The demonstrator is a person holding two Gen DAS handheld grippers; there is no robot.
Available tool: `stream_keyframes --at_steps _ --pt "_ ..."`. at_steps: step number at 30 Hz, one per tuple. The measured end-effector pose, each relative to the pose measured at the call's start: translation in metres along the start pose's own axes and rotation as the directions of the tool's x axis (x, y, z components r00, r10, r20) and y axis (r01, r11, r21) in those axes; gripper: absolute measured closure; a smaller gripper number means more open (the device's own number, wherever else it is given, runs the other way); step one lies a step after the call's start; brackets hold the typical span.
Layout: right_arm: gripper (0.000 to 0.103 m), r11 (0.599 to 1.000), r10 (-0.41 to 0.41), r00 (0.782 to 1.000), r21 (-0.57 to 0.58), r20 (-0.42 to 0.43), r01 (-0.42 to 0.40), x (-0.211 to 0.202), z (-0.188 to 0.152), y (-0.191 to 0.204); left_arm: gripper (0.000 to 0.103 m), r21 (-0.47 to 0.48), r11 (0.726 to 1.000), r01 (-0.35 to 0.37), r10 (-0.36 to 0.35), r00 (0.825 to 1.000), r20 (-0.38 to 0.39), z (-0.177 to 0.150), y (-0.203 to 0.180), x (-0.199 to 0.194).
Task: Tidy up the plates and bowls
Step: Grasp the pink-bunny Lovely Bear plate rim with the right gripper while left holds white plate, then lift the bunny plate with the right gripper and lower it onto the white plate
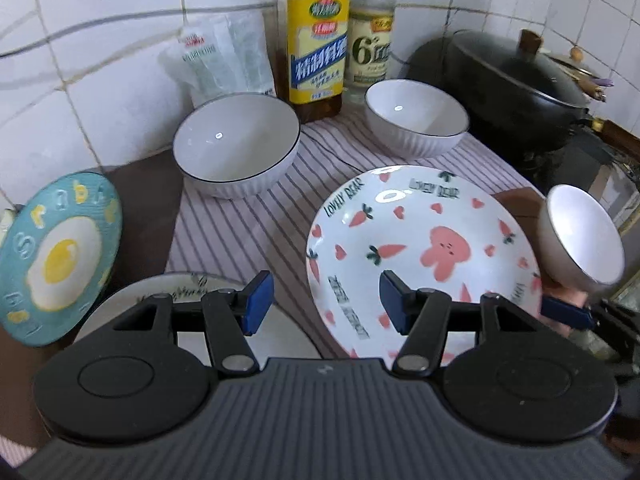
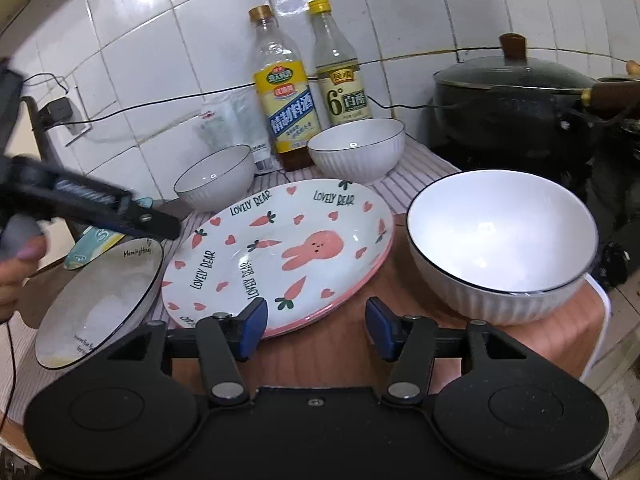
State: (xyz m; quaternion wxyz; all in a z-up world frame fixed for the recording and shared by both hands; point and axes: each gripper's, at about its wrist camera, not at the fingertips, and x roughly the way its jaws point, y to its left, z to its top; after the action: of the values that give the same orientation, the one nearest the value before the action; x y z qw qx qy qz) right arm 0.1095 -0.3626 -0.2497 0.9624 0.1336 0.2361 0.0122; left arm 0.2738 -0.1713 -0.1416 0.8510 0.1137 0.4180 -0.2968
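A white "Lovely Bear" plate [image 1: 420,256] [image 2: 280,252] with pink rabbit and carrots lies mid-counter. Two white ribbed bowls [image 1: 236,144] [image 1: 416,120] stand behind it on a striped cloth; they also show in the right wrist view [image 2: 216,176] [image 2: 356,148]. A third white bowl [image 2: 500,240] [image 1: 580,240] sits right of the plate. A white black-rimmed plate [image 2: 100,296] [image 1: 280,332] lies left, a teal fried-egg plate [image 1: 56,256] beyond it. My left gripper [image 1: 324,304] is open and empty above the plates. My right gripper [image 2: 316,328] is open and empty at the bear plate's near edge.
Two bottles [image 2: 286,92] [image 2: 340,68] and a plastic bag [image 1: 220,56] stand against the tiled wall. A black lidded pot [image 2: 520,100] sits on the stove at right. The striped cloth [image 1: 256,224] covers part of the brown counter [image 2: 332,352].
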Motion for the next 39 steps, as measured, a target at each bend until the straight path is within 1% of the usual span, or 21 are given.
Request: stream_keyframes --at_steps 3,6,10,12,13,14,15,17,18,19,20,21,29,32,34,37,39 --pt "0.043 0.999 0.013 1.0 0.048 -0.009 -0.013 0.005 0.003 -0.004 0.045 0.016 1.0 0.0 0.001 1.0 -0.022 0.011 0.004 0.021" --pt "0.043 0.998 0.006 1.0 0.067 -0.017 -0.005 0.011 0.004 -0.004 0.047 0.062 0.998 -0.012 0.015 0.999 -0.051 0.02 0.004 0.039" --pt "0.043 0.996 -0.002 1.0 0.094 -0.021 0.004 0.017 0.006 -0.004 0.05 0.12 0.993 -0.012 0.022 0.996 -0.085 0.024 0.001 0.052" --pt "0.043 0.994 -0.008 1.0 0.109 -0.028 0.011 0.02 0.007 -0.004 0.058 0.127 0.992 -0.005 0.017 0.996 -0.093 0.024 0.0 0.055" --pt "0.043 0.993 -0.012 0.999 0.118 -0.036 0.016 0.022 0.008 -0.005 0.062 0.121 0.993 -0.002 0.014 0.995 -0.102 0.024 0.001 0.056" --pt "0.044 0.992 -0.014 0.999 0.127 -0.038 0.019 0.023 0.008 -0.005 0.068 0.109 0.994 0.005 0.007 0.993 -0.118 0.024 0.002 0.059" --pt "0.045 0.991 -0.017 0.999 0.133 -0.035 0.022 0.024 0.009 -0.006 0.072 0.092 0.996 0.022 -0.01 0.992 -0.127 0.024 0.004 0.059" --pt "0.049 0.99 -0.023 0.999 0.136 -0.039 0.028 0.026 0.01 -0.005 0.079 0.069 0.997 0.046 -0.037 0.991 -0.13 0.023 0.005 0.059" --pt "0.054 0.991 -0.029 0.999 0.132 -0.044 0.035 0.027 0.01 -0.005 0.081 0.069 0.996 0.055 -0.045 0.99 -0.131 0.023 0.005 0.059" --pt "0.059 0.991 -0.04 0.998 0.127 -0.05 0.046 0.028 0.011 -0.004 0.081 0.071 0.996 0.053 -0.043 0.991 -0.128 0.022 0.004 0.058" --pt "0.062 0.991 -0.054 0.997 0.123 -0.053 0.06 0.028 0.011 -0.003 0.081 0.074 0.996 0.051 -0.042 0.991 -0.124 0.021 0.004 0.058" --pt "0.066 0.99 -0.065 0.996 0.124 -0.054 0.072 0.028 0.01 -0.003 0.081 0.075 0.996 0.05 -0.041 0.992 -0.12 0.021 0.003 0.058" --pt "0.07 0.983 -0.094 0.994 0.153 -0.062 0.102 0.03 0.012 -0.004 0.081 0.05 0.998 0.04 -0.035 0.994 -0.104 0.019 0.003 0.057" --pt "0.071 0.983 -0.096 0.992 0.149 -0.08 0.108 0.032 0.015 -0.004 0.08 0.04 0.998 0.04 -0.036 0.993 -0.108 0.019 0.004 0.057" --pt "0.072 0.986 -0.084 0.991 0.132 -0.105 0.098 0.032 0.019 -0.005 0.081 0.024 0.999 0.042 -0.039 0.993 -0.111 0.019 0.006 0.056" --pt "0.072 0.984 -0.045 0.991 0.165 -0.124 0.066 0.031 0.02 -0.011 0.081 -0.018 0.998 0.056 -0.057 0.994 -0.096 0.02 0.01 0.048" --pt "0.072 0.98 -0.021 0.992 0.196 -0.125 0.046 0.028 0.02 -0.012 0.081 -0.025 0.998 0.058 -0.06 0.995 -0.082 0.02 0.011 0.041"
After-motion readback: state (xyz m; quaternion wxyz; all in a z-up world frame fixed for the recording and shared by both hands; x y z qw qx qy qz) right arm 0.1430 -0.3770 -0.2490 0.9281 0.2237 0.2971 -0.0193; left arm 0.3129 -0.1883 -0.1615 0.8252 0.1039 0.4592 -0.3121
